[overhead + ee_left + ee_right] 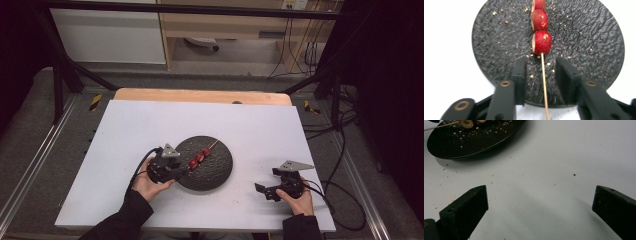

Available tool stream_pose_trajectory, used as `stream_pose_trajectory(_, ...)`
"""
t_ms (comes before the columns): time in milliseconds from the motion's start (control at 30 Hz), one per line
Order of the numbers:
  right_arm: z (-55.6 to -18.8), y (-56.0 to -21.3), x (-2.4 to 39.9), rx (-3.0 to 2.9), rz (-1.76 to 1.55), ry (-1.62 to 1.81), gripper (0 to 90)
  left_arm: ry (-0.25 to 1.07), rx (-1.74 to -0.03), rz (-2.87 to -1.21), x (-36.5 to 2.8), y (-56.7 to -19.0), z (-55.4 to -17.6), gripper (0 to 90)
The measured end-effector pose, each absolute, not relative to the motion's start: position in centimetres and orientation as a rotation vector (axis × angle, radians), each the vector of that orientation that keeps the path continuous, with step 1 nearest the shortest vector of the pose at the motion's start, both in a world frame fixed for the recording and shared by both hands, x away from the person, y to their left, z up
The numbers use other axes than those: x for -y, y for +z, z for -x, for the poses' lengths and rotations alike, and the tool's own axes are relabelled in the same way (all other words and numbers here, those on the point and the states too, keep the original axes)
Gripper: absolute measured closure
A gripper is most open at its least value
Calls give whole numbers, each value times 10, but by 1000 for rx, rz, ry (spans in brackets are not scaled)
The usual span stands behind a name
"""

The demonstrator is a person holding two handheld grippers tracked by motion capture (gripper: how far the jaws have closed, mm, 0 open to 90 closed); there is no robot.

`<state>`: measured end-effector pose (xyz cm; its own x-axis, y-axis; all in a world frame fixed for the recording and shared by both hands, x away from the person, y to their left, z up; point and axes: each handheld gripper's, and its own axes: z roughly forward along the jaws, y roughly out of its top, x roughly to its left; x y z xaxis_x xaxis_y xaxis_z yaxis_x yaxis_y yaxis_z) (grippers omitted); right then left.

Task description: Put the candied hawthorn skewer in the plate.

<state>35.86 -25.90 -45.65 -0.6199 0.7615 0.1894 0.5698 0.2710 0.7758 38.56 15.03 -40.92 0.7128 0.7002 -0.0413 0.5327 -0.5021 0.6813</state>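
Left gripper [541, 72] at the near left edge of the plate [586, 37], jaws partly open on either side of a thin stick [544, 82], not touching it. Held by the person's left hand [147, 185]. Three red fruit pieces [542, 42] threaded on the stick, lying on the round black plate, running from near left to far right. Farthest piece cut off at the top of the left gripper view. Pale crumbs scattered over the plate's rough surface. Near end of the stick cut off at the bottom edge of that view.

Right gripper [267, 189] well apart from the plate, near right on the white table [150, 125], held by the right hand [297, 200]. Jaws wide open, gripping nothing, just above bare tabletop. In the right gripper view, plate rim [474, 147] at far left, with the stick end and cut fruit faces partly cropped at the top. Tiny red and tan specks on the table near the plate. Dark floor and cables beyond the table, hard to make out.
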Motion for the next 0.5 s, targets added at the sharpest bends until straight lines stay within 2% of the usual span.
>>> stream_pose_trajectory(100,-359,-457,259,-2320,-1234,1269,8,308,-912,-2217,-161,-406,-383,516)
stream_pose_trajectory(233,-359,-456,259,-2319,-1247,1270,5,306,-893,-2205,-176,-406,-379,380)
stream_pose_trajectory(500,-359,-456,259,-2324,-1241,1267,5,334,-949,-2171,-210,-413,-371,159)
